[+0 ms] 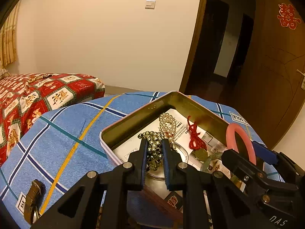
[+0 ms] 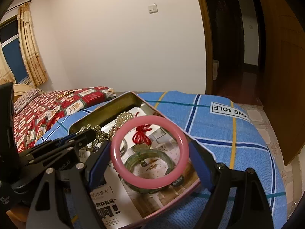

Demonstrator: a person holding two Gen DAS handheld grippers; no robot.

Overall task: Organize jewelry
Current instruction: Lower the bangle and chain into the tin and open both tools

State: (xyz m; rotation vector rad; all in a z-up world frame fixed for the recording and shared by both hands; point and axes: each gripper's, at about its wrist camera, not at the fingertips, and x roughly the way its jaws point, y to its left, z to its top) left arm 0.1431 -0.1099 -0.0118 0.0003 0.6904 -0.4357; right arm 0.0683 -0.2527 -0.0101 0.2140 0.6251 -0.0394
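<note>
L gripper (image 1: pixel 154 153) was nearly shut on a metal-bead strand (image 1: pixel 154 148) and R gripper (image 2: pixel 150 155) gripped a pink bangle (image 2: pixel 149 152) wide, both over the open tin (image 1: pixel 133 118); drop-off step, next needs jaws released w/ both inside.

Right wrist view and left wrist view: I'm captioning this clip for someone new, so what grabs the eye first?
The glossy pink ring bangle dominates the right wrist view, held between the right gripper fingers above the open metal tin on the blue plaid cloth. In the left wrist view, the left gripper pinches a silvery metal bead strand over the tin, beside a white pearl strand and red knotted cord.
</note>
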